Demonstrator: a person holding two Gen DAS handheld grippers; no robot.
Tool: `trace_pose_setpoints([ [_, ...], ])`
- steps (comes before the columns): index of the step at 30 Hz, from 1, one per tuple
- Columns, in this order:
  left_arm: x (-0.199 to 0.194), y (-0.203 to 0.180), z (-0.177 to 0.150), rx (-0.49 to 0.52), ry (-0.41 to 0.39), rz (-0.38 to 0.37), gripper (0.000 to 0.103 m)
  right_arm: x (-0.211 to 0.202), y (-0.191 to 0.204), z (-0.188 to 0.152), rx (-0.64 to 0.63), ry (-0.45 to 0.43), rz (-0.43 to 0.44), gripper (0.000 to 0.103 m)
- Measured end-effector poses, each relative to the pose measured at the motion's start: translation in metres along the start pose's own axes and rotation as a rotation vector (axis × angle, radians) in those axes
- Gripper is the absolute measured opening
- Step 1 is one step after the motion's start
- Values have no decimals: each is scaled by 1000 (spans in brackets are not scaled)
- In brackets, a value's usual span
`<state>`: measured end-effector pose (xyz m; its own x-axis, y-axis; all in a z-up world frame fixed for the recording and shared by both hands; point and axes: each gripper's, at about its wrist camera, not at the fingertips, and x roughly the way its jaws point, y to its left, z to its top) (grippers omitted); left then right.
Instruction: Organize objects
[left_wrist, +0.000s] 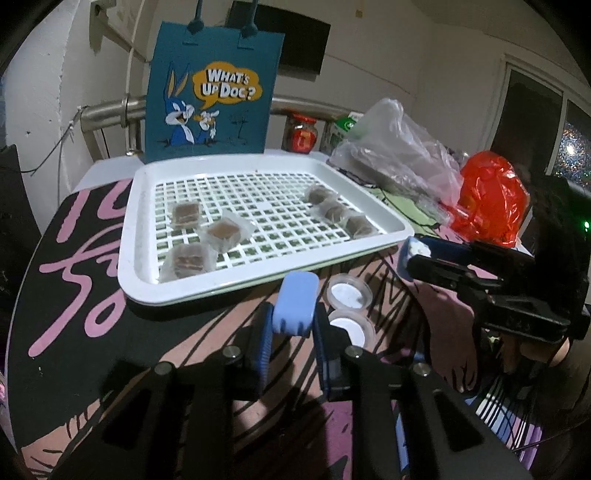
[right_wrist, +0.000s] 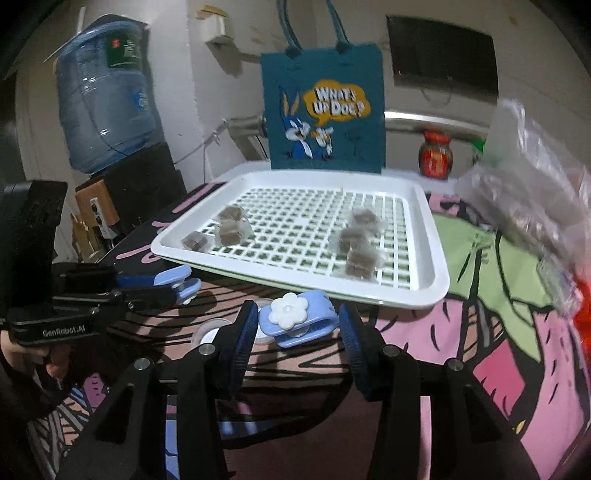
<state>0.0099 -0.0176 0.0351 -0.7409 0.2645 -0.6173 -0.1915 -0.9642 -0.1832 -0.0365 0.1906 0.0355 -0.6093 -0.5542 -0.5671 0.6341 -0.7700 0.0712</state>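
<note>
A light-blue clip sits pinched between the fingers of the left claw, just above the patterned worktop in front of the white tray. A second blue clip with a white flower lies between the right claw's widely parted fingers; whether they touch it is unclear. Two small round lids lie near. On the tray's grid rest wrapped brown squares, three left, three right. Behind stands a teal cartoon bag.

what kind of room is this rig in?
Probably a home, not a lab: a water jug on a dispenser, a cartoon tote bag and a sauce jar by the wall, and a table with a printed cloth.
</note>
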Motion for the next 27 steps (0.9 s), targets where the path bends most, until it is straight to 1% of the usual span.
trace_pose_setpoints([
  [8,-4,-5,0,23,-30,18,20,-11,12,0,-68,-64,8,45],
  [15,-8,-10,-1,52,-49,27,21,-20,7,-2,-42,-113,19,45],
  [27,-8,-11,-1,57,-52,29,21,-25,8,-2,-47,-132,23,45],
])
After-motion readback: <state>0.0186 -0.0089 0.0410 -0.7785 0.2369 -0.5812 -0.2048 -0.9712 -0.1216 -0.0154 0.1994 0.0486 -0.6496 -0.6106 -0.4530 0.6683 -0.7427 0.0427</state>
